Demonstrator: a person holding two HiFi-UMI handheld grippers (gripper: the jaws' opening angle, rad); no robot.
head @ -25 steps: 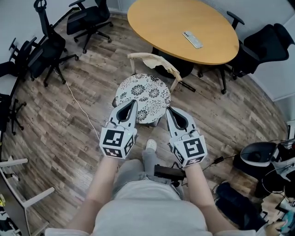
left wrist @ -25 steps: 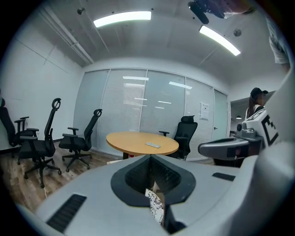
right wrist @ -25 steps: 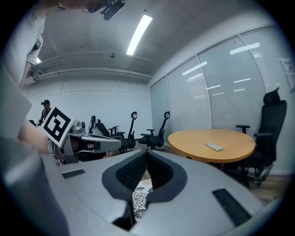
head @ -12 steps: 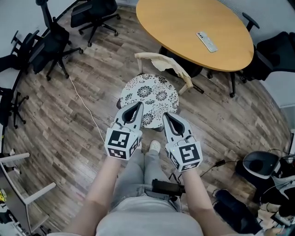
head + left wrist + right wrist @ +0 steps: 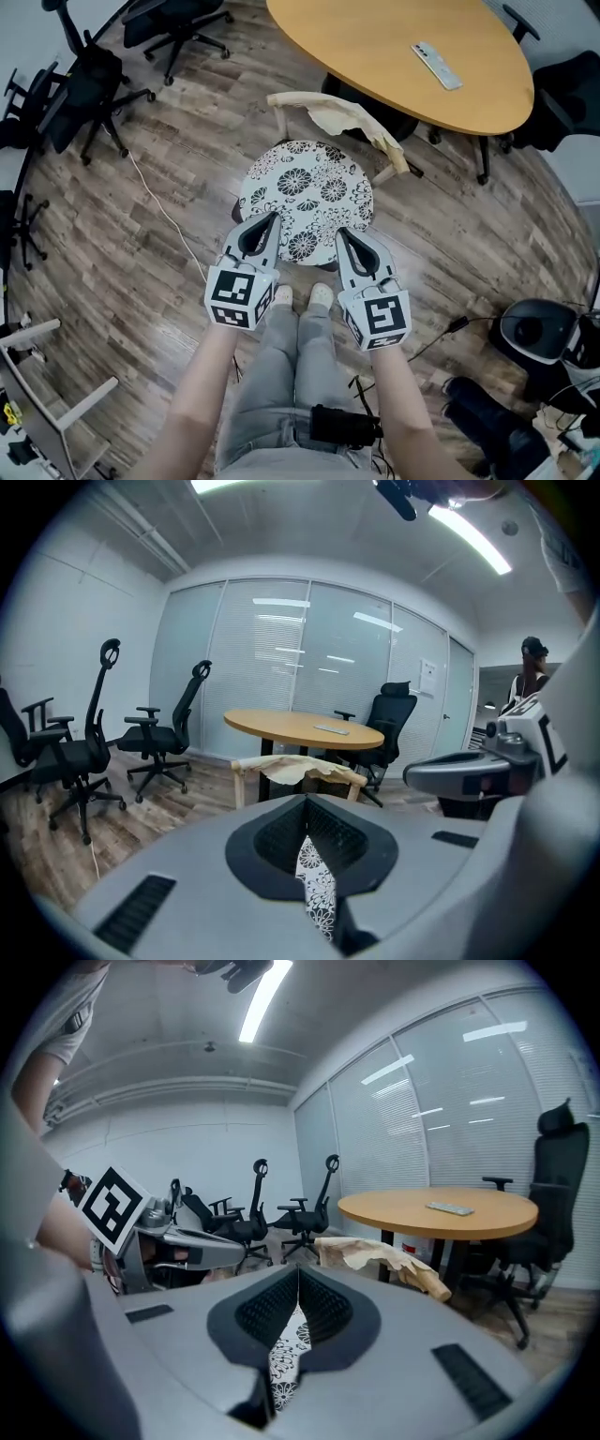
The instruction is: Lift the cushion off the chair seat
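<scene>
A round cushion (image 5: 307, 199) with a black-and-white flower print lies on the seat of a wooden chair (image 5: 292, 99), whose backrest carries a beige cloth (image 5: 349, 120). My left gripper (image 5: 272, 216) hangs over the cushion's near left edge, jaws shut and empty. My right gripper (image 5: 341, 231) hangs over its near right edge, also shut and empty. In the left gripper view the print shows through the slit below the shut jaws (image 5: 306, 803). The right gripper view shows the same pattern under its shut jaws (image 5: 297, 1274). Whether the tips touch the cushion I cannot tell.
A round wooden table (image 5: 403, 56) with a remote (image 5: 438, 66) stands behind the chair. Black office chairs (image 5: 84, 84) crowd the far left, another (image 5: 562, 103) sits far right. A white cable (image 5: 159, 206) runs over the wood floor. Bags and gear (image 5: 534, 337) lie at the right.
Both grippers have dropped lower and moved forward, now over the cushion's near edge. The person has stepped closer to the chair. The jaws stayed shut.
</scene>
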